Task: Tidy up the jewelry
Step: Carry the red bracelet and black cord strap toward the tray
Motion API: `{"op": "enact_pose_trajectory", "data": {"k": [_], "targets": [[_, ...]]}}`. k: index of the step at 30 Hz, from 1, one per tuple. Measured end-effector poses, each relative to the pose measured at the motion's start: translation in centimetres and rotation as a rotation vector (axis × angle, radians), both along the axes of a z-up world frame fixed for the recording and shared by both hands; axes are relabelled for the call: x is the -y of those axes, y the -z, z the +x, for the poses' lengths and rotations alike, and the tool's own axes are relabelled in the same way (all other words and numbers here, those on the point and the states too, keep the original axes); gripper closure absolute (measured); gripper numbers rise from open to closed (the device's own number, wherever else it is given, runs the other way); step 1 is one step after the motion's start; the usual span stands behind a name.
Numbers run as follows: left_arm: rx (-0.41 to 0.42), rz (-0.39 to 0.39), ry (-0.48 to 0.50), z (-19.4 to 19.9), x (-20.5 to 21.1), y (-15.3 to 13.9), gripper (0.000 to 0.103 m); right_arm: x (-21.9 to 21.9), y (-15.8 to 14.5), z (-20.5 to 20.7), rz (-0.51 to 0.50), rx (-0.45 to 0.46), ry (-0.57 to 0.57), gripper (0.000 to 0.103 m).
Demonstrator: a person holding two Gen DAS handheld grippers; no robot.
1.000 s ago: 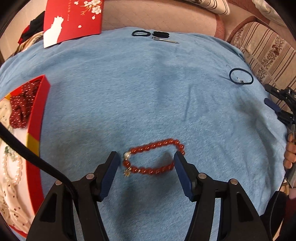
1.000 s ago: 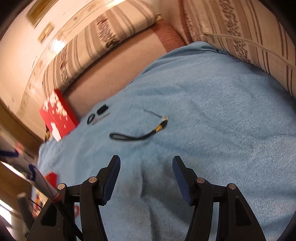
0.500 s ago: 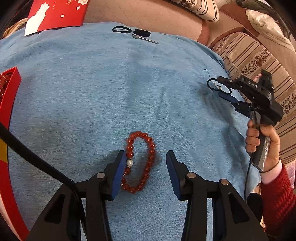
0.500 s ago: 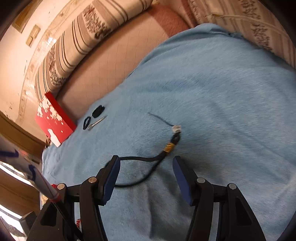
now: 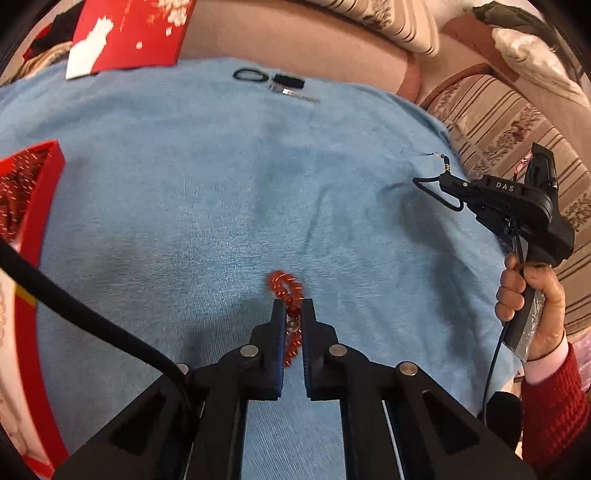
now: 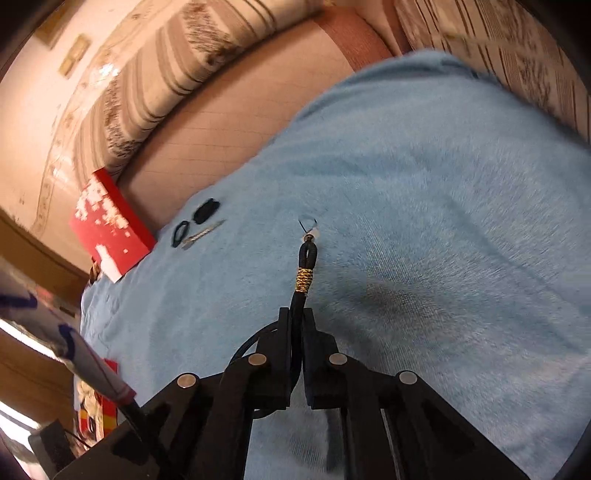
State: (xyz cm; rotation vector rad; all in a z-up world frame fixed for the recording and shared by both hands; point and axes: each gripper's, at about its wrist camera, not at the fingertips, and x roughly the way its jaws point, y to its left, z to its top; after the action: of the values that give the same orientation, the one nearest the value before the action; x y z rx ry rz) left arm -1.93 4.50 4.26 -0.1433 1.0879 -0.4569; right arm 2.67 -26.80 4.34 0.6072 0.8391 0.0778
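Observation:
A red bead bracelet point(image 5: 287, 288) lies on the blue blanket point(image 5: 221, 192), and my left gripper point(image 5: 293, 308) is shut on its near part, beads squeezed between the pads. In the right wrist view my right gripper point(image 6: 294, 317) is shut on a black cord bracelet point(image 6: 303, 275) with a gold-wound band and a small white end piece. The left wrist view also shows that right gripper point(image 5: 448, 182) at the blanket's right edge, clamped on the black cord point(image 5: 428, 182), held by a hand in a red sleeve point(image 5: 532, 299).
A red jewelry box point(image 5: 33, 206) with patterned lining stands at the left. At the blanket's far edge lie a black hair tie point(image 5: 250, 75), a dark clip point(image 5: 289, 79) and a metal hairpin point(image 5: 295, 92). A red lid point(image 5: 129, 33) leans behind them. Striped sofa cushions point(image 5: 517, 125) border the right.
Both grippers have shut: the left on the red bead bracelet, which is now bunched between its pads, the right on the black cord bracelet, pulled straight ahead of the fingers.

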Motion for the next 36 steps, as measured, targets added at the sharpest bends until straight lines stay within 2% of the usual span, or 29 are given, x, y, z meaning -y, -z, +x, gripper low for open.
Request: {"op": "enact_pose_trajectory", "data": {"k": [10,17,25,36], "targets": [[0.115,-0.014,-0.016,-4.9,-2.1,-5.6,0.096,-2.8,-6.9,-5.1,-0.08,0.122,-0.084,0.097],[0.178,-0.003,-0.063,-8.3,-4.9,-8.9,0.096,-5.7,-10.3,-8.6,-0.105,0.182,-0.147,0.097],[0.213,0.007,-0.137,-11.3,-8.8,-11.4,0.096,-10.0,-12.4,-11.6,-0.134,0.224,-0.242,0.097],[0.229,0.045,-0.25,-12.9,-14.3,-13.0,0.096,-15.8,-13.0,-12.9,-0.146,0.241,-0.368,0.097]]}}
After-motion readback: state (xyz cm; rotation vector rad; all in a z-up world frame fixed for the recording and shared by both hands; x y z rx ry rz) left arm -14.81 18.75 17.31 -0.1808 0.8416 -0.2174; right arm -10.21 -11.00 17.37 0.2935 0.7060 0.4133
